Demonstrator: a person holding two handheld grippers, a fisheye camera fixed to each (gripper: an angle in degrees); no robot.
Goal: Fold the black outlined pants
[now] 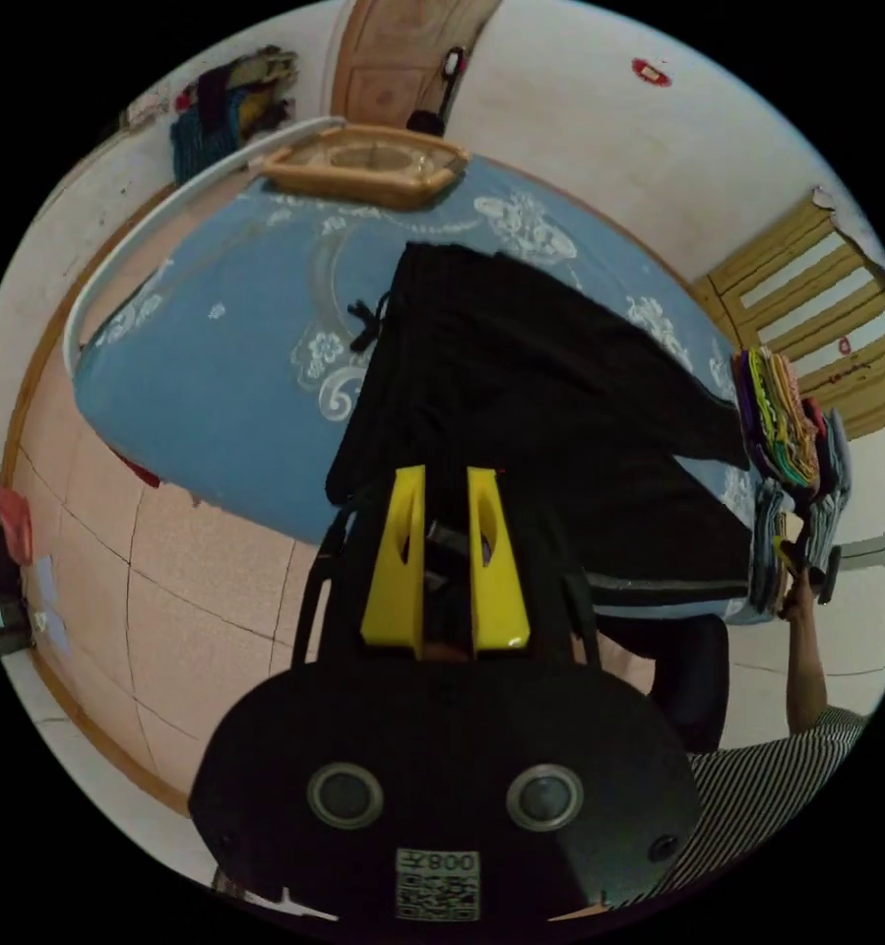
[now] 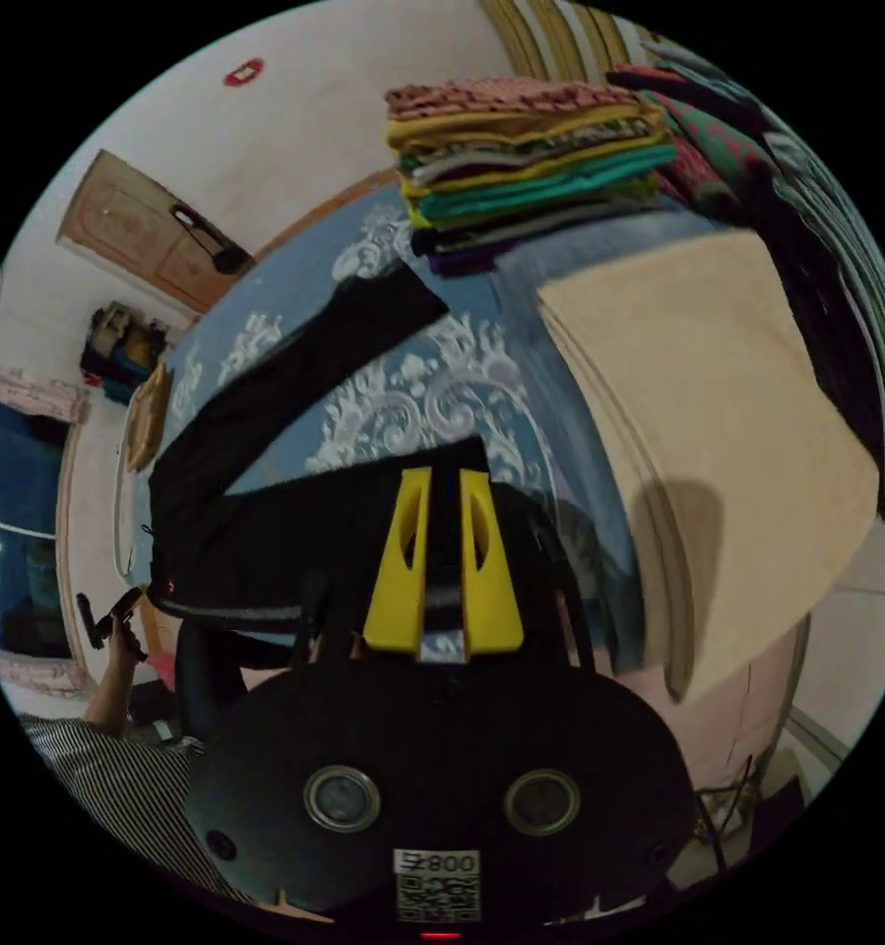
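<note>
Pants: black pants (image 1: 521, 394) lie spread on the blue floral bedsheet (image 1: 235, 394), waist end at the near edge, legs reaching apart across the bed.
Left gripper: left gripper (image 1: 446, 492) has yellow jaws narrowly parted over the waist edge; whether they pinch cloth, I cannot tell.
Right gripper: right gripper (image 2: 444, 492) is set at a leg's hem; grip unclear.
Tray: wooden tray (image 1: 363, 167) sits at the bed's far end; contents unclear.
Stack: folded clothes stack (image 2: 531, 157) rests on the bed beside a beige cushion (image 2: 708, 413).
</note>
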